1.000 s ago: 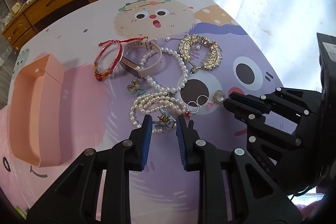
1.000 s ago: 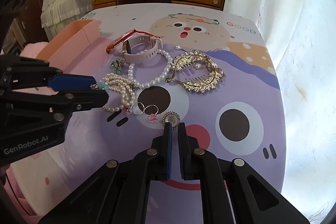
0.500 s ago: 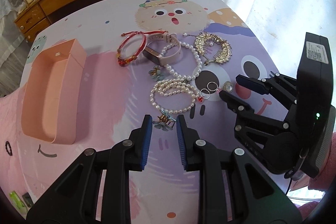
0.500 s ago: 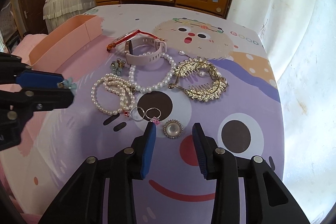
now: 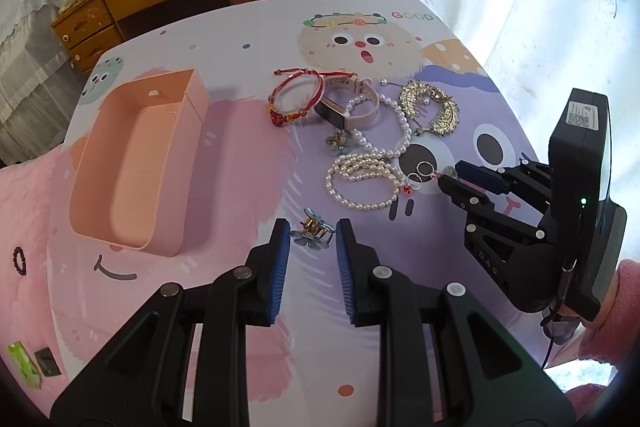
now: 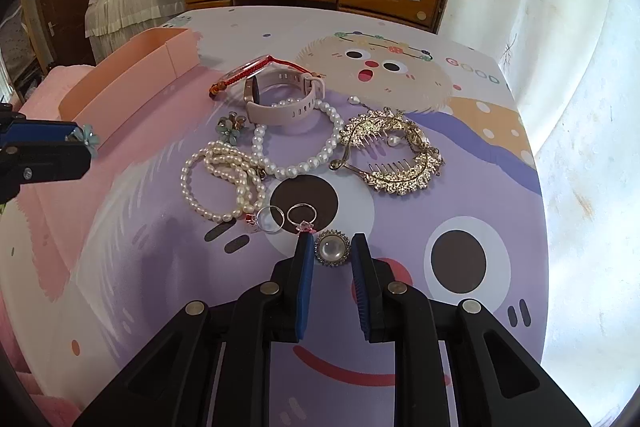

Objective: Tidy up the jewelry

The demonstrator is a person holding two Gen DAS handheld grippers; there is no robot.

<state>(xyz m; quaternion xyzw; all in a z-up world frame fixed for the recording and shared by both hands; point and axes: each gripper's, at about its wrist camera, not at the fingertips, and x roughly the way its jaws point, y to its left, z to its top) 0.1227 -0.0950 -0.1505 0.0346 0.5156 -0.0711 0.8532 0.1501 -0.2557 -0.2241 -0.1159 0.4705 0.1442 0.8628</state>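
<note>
Gripping a small flower hair clip (image 5: 313, 231), the left gripper (image 5: 309, 239) holds it above the cloth, its pad contact partly hidden. The right gripper (image 6: 331, 250) has just been closing around the pearl brooch (image 6: 332, 247), pads not pressing. The pink box (image 5: 132, 163) holds nothing visible.

The printed tablecloth (image 5: 248, 27) carries the word "GOOD" (image 5: 412, 15) in coloured letters, upper right of the left wrist view, beside the fluffy cartoon face (image 5: 360, 47). The right gripper (image 5: 450, 175) body shows "DAS" in small raised letters.
</note>
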